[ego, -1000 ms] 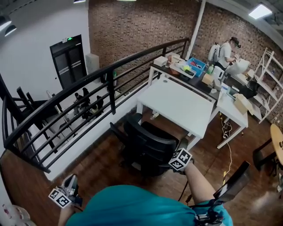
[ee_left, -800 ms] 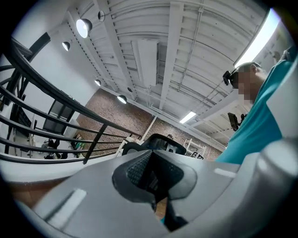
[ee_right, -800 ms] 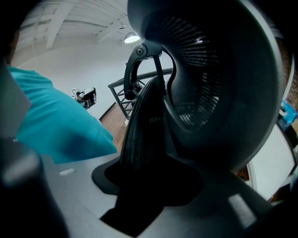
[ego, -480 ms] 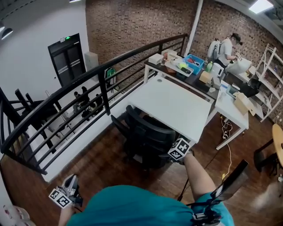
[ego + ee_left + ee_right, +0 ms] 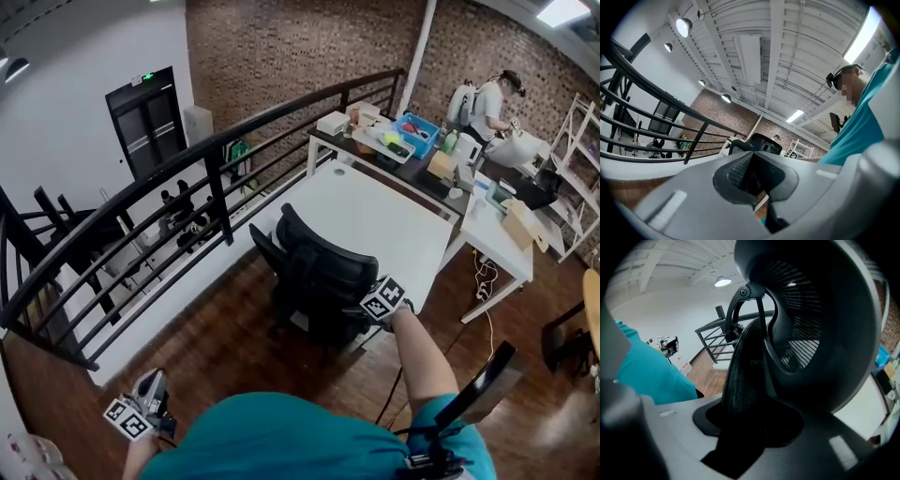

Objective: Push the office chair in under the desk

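A black mesh-backed office chair (image 5: 319, 272) stands at the near edge of the white desk (image 5: 375, 216), its back facing me and its seat partly beneath the top. My right gripper (image 5: 370, 314) is at the right side of the chair's back, shut on its edge. In the right gripper view a black part of the chair (image 5: 811, 324) fills the space between the jaws of the right gripper (image 5: 750, 418). My left gripper (image 5: 150, 389) hangs low at my left side, far from the chair. In its own view the left gripper (image 5: 752, 173) looks shut and holds nothing.
A black railing (image 5: 187, 178) runs along the left of the desk over a stairwell. Behind the white desk stands a dark table (image 5: 412, 173) with bins and boxes. A person (image 5: 487, 108) works at the back right. A cable (image 5: 483, 281) lies on the wood floor.
The chair has rolled toward the desk with my right gripper on it, and its back now stands close to the desk's edge. My left gripper stays at my side.
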`<state>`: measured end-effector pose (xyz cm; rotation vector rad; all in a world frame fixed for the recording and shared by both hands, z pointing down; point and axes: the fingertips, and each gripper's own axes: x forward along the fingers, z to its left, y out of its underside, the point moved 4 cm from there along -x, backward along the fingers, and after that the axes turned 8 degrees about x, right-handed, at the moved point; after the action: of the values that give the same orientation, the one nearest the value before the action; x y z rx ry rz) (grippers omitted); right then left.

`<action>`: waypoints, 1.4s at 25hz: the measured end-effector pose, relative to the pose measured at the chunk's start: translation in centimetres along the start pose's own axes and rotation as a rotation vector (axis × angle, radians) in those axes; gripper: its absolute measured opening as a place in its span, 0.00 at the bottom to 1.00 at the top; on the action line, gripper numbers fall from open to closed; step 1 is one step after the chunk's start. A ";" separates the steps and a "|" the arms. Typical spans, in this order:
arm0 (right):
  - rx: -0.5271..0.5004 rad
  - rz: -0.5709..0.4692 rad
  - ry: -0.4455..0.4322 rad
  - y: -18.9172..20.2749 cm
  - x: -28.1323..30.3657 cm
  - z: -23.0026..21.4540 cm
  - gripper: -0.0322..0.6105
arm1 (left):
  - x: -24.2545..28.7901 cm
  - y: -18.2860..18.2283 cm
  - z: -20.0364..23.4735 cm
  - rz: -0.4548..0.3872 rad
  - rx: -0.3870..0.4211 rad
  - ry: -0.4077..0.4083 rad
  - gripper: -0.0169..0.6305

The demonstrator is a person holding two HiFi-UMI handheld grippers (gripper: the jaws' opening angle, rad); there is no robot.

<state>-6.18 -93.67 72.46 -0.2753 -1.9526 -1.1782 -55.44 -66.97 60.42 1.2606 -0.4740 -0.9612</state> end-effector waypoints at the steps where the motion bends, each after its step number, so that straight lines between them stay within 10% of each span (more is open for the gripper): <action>1: 0.004 -0.001 0.005 -0.2 0.0 -0.7 0.33 | 0.7 0.3 0.1 0.004 -0.003 0.009 0.06; 26: 0.022 -0.046 0.082 -2.1 1.5 -9.8 0.36 | 14.6 -2.4 14.6 0.123 -0.055 0.290 0.06; 35: 0.032 -0.044 0.039 -0.8 1.9 -11.7 0.36 | 20.7 2.6 10.7 0.082 -0.041 0.263 0.06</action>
<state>-1.63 -104.02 76.01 -0.1926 -1.9504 -1.1708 -51.47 -90.04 61.88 1.2985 -0.2964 -0.7204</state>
